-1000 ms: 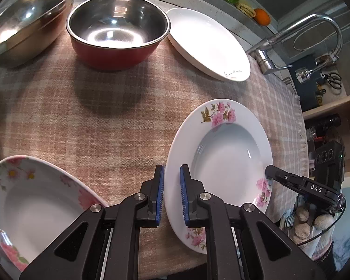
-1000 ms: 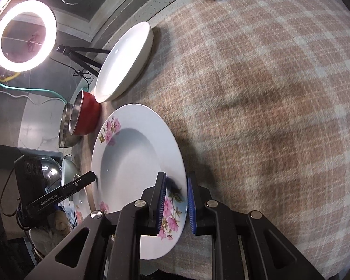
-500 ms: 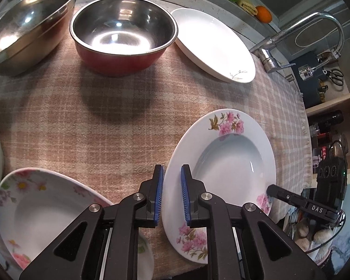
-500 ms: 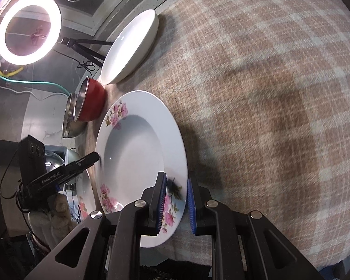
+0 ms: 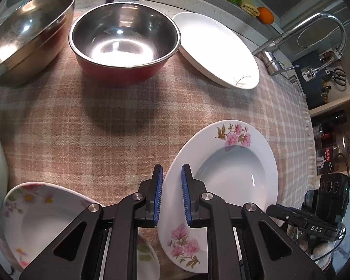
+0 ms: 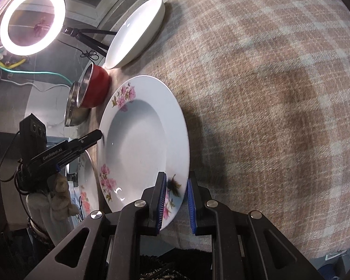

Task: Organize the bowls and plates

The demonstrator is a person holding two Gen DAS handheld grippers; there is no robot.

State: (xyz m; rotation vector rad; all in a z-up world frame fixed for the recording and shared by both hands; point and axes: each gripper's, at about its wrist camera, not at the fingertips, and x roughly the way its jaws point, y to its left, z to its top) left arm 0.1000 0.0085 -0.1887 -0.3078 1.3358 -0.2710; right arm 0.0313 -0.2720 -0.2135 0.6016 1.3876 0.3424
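Note:
A white deep plate with pink flowers [image 5: 231,175] is tilted above the checked cloth. My right gripper [image 6: 175,200] is shut on its near rim; the plate fills the lower left of the right wrist view [image 6: 140,144]. My left gripper [image 5: 170,193] has its jaws nearly closed, with nothing between them, at the plate's left rim. A second flowered plate [image 5: 42,219] lies at the lower left. A red-sided steel bowl [image 5: 126,44], a larger steel bowl [image 5: 25,42] and a plain white plate [image 5: 217,49] stand at the back.
A checked cloth [image 5: 81,126] covers the counter. A tap [image 5: 291,39] stands at the back right, with a shelf of bottles [image 5: 331,135] beyond the cloth's right edge. A ring light [image 6: 32,18] glows at the back in the right wrist view.
The flowered plate in my right gripper has moved left towards the second flowered plate and lifted at an angle. My left gripper has drawn back a little, still nearly closed.

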